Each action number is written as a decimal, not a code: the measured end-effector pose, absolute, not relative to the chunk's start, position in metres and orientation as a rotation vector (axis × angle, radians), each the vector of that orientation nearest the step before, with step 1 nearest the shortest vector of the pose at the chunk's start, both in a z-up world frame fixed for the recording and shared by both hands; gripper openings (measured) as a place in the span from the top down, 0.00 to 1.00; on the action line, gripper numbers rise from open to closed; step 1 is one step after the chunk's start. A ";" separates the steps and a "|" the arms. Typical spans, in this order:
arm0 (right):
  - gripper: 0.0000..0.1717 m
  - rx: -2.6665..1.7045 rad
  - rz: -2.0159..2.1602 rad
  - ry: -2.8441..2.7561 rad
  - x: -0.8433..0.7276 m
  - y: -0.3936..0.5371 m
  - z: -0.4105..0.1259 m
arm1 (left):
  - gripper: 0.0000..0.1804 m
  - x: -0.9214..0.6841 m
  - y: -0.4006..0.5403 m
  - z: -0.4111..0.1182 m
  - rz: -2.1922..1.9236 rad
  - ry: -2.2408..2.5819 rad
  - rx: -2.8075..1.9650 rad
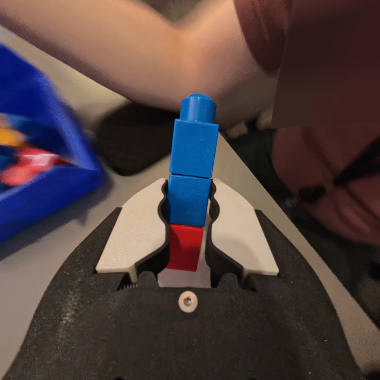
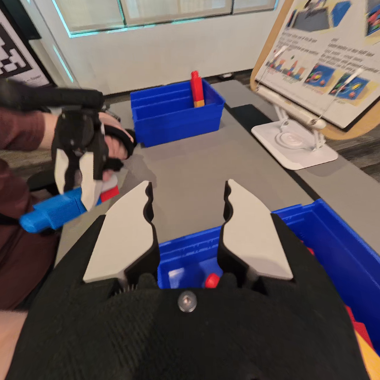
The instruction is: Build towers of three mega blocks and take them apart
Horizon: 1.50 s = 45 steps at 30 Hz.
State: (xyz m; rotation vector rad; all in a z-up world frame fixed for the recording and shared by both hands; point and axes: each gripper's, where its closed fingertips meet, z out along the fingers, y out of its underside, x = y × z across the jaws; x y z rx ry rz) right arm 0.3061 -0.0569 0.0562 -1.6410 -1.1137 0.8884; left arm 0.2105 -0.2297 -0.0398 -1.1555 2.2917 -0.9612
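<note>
From where I'm sitting, the left gripper (image 1: 189, 197) has its wavy black rubber pads (image 1: 163, 197) squeezed onto a three-block tower (image 1: 190, 185): glossy hard plastic, two blue cubes with a rounded stud on the far end and a red cube nearest the hinge. The pads bite the middle blue block on both flat sides, so it's clamped, not loose. In my right wrist view the same tower (image 2: 55, 207) pokes out sideways past the table's (image 2: 195, 174) left edge, held in the air, a bit blurry.

Moving right, my right gripper (image 2: 188, 197) has its matte off-white finger shells (image 2: 127, 230) spread wide, with only smooth grey tabletop between the scalloped pads. It hangs over a boxy blue plastic bin (image 2: 333, 236) with loose red and yellow pieces inside.

Further back sits a second blue bin (image 2: 176, 121) with ribbed walls, and a red tower with an orange base (image 2: 197, 90) leans upright in its right corner. Far right, a printed sheet sits on a wooden board (image 2: 265, 53) on a white stand.
</note>
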 end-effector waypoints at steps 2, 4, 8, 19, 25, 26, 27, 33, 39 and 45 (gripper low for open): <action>0.60 -1.591 0.879 -1.005 0.303 -0.039 0.072 | 0.79 0.208 -0.189 0.035 -1.144 1.798 -1.150; 0.61 -1.513 0.973 -0.892 0.294 -0.029 0.094 | 0.79 0.179 -0.141 0.104 -1.377 1.303 -1.187; 0.65 -1.304 1.207 -0.740 0.261 -0.028 0.136 | 0.80 0.119 -0.098 0.143 -1.635 0.934 -1.179; 0.60 -1.200 1.253 -0.881 0.139 -0.080 0.149 | 0.80 0.139 -0.106 0.113 -1.451 1.101 -1.283; 0.80 -1.223 1.244 -0.942 0.135 -0.085 0.142 | 0.80 0.149 -0.102 0.097 -1.450 1.117 -1.360; 0.80 -1.222 1.244 -0.921 0.135 -0.085 0.143 | 0.80 0.149 -0.102 0.098 -1.465 1.106 -1.351; 0.80 -1.218 1.232 -0.903 0.134 -0.084 0.145 | 0.80 0.149 -0.101 0.097 -1.477 1.103 -1.359; 0.80 -1.247 1.224 -0.658 0.224 -0.056 0.175 | 0.80 0.166 -0.114 0.066 -1.462 1.244 -1.462; 0.80 -2.174 0.382 -0.620 0.398 -0.014 0.019 | 0.80 0.153 -0.102 0.084 -1.487 1.151 -1.424; 0.67 -2.204 0.530 -0.424 0.402 0.032 -0.011 | 0.80 0.132 -0.075 0.106 -1.676 0.891 -1.369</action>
